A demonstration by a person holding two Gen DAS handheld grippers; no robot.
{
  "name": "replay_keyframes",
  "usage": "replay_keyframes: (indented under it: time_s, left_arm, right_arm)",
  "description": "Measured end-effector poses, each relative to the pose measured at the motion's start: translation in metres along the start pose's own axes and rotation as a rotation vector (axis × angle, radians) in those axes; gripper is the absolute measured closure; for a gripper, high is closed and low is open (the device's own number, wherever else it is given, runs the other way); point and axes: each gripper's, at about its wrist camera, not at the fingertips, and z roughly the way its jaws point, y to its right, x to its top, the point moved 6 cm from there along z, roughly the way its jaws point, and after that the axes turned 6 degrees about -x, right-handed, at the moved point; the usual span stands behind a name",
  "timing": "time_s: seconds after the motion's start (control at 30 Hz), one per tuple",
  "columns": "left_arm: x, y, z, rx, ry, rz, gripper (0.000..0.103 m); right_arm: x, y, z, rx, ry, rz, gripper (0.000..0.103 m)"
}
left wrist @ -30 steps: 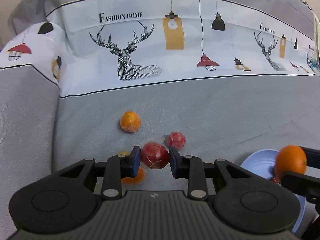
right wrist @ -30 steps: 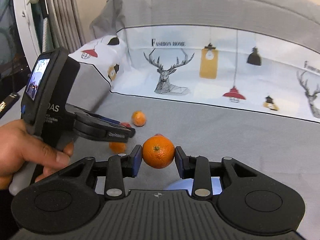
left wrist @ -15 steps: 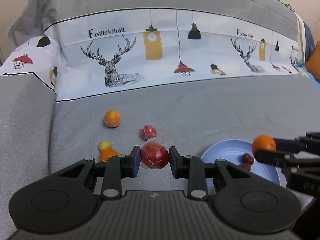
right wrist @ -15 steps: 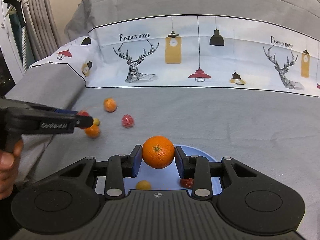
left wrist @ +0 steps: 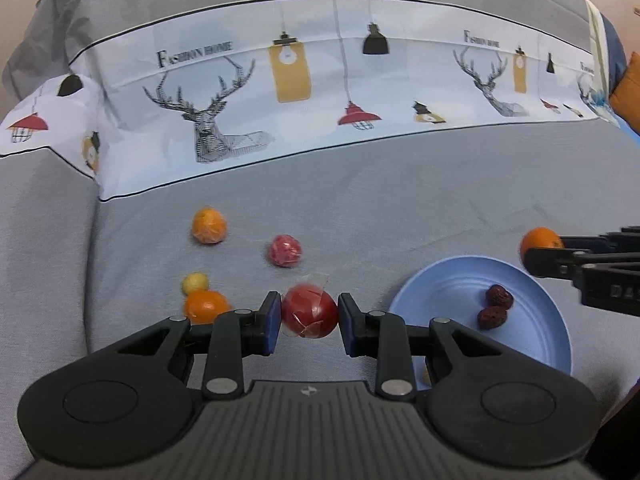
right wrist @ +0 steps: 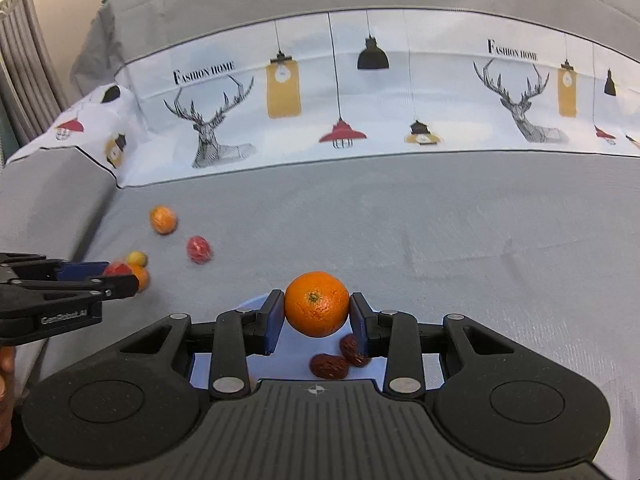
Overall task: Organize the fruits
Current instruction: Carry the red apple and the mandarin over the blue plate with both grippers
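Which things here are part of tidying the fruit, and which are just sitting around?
Part of the job:
- red fruit in the left gripper
- orange in the right gripper
- blue plate
- two dates
- loose fruits

Just there:
- grey sofa cover
- deer-print cloth

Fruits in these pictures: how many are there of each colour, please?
Orange fruits: 3
Red wrapped fruits: 2
Dark red dried fruits: 2
Yellow fruit: 1
Total: 8
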Motion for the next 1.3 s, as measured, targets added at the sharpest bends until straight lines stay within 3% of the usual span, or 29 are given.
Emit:
replay_keyframes:
  time_s: [0.5,0.97,1.3]
  left_arm:
    - [-0.007,0.029,0.016,0.0,-0.021,0.081,0.069]
    - [-0.015,0.08,0.028,-0.098,0.011,0.226,0.069]
    - [-0.018,0.088,0.027,-0.116,0.024,0.279,0.069]
  right_arm:
    - [-0.012,0.013,0.001,0.001,-0.036,-0.072,0.066]
    - [-0.024,0.015,-0.003,0.029,-0.103,-0.118,0.065]
    - [-0.028,0.011,0.003,0.011,-0.127,-0.146,0.066]
